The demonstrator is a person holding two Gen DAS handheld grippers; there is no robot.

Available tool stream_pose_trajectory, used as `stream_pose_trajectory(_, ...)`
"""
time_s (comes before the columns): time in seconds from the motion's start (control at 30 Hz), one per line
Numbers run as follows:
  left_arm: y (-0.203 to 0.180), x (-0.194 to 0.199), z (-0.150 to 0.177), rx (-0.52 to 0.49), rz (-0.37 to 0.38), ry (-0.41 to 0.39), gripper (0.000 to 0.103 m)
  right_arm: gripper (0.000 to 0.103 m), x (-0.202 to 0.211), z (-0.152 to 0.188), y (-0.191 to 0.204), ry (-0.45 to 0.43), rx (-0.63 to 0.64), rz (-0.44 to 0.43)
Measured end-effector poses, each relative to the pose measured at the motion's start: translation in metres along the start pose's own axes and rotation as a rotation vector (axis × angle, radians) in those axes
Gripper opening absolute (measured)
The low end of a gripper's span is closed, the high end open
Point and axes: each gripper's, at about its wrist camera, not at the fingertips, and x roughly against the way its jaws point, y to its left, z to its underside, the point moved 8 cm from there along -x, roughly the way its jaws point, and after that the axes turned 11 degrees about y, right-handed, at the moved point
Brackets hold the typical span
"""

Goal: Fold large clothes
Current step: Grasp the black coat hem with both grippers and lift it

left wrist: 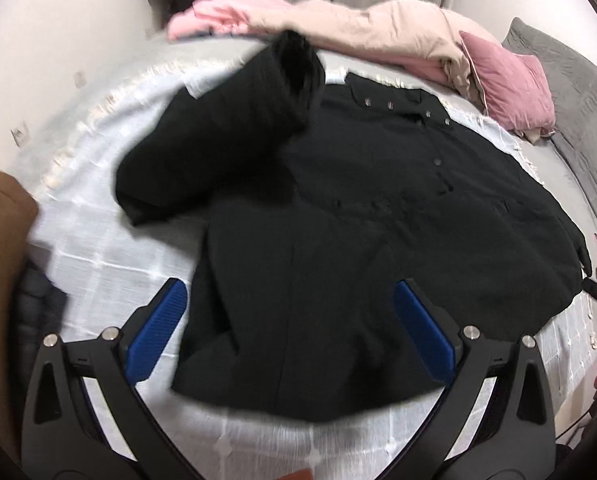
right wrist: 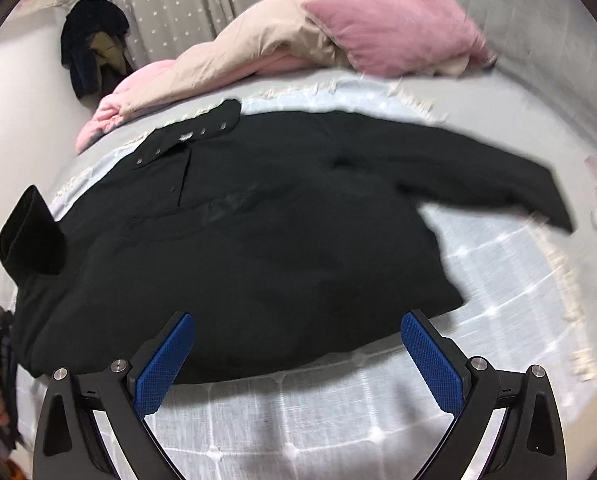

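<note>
While the black button-front jacket (right wrist: pixel 258 240) lies spread face-up across the pale checked bedspread (right wrist: pixel 338 420), both grippers hang over its near hem with nothing between their blue pads. The left gripper (left wrist: pixel 290 332) has its jaws released and wide apart above the lower left part of the garment, and the right gripper (right wrist: pixel 298 360) is likewise spread open just over the hem edge. Neither appears to touch the cloth, though the fisheye makes the height hard to judge.

One sleeve (left wrist: pixel 218 132) is already bunched and partly turned in over the chest on the left side, its cuff (left wrist: pixel 298 64) standing up rather than lying flat. The other sleeve (right wrist: pixel 478 176) reaches out to the right, flat on the bedspread. A row of snaps (right wrist: pixel 178 140) runs along the open placket near the collar. Behind the jacket sit a beige and pink duvet (right wrist: pixel 238 56) and a pink pillow (right wrist: pixel 398 28), well apart from the work.

By my judgement the fold is in its early stage: sleeves being brought in before the body is doubled. The next move likely calls for flattening the raised left cuff, then the right gripper travelling out to pinch the far sleeve near its end and drawing it across the chest. Thick fabric may spring back, so a firm pinch matters.
</note>
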Motion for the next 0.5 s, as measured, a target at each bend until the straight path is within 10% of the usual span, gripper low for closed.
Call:
stream_pose_trajectory(0.2, -0.015, -0.01, -0.036, -0.083, 0.031, -0.086, 0.089, 0.095, -0.002, -0.056, -0.007, -0.123, -0.002, -0.023)
stream_pose_trajectory(0.4, -0.027, -0.016, -0.042, -0.127, 0.03, -0.108, 0.033, 0.093, -0.056, -0.075, -0.033, -0.071, -0.118, -0.055)
stream_pose_trajectory(0.5, -0.025, -0.007, -0.038, -0.12, 0.077, -0.122, 0.015, 0.052, -0.07, -0.079, -0.03, -0.074, -0.07, 0.001)
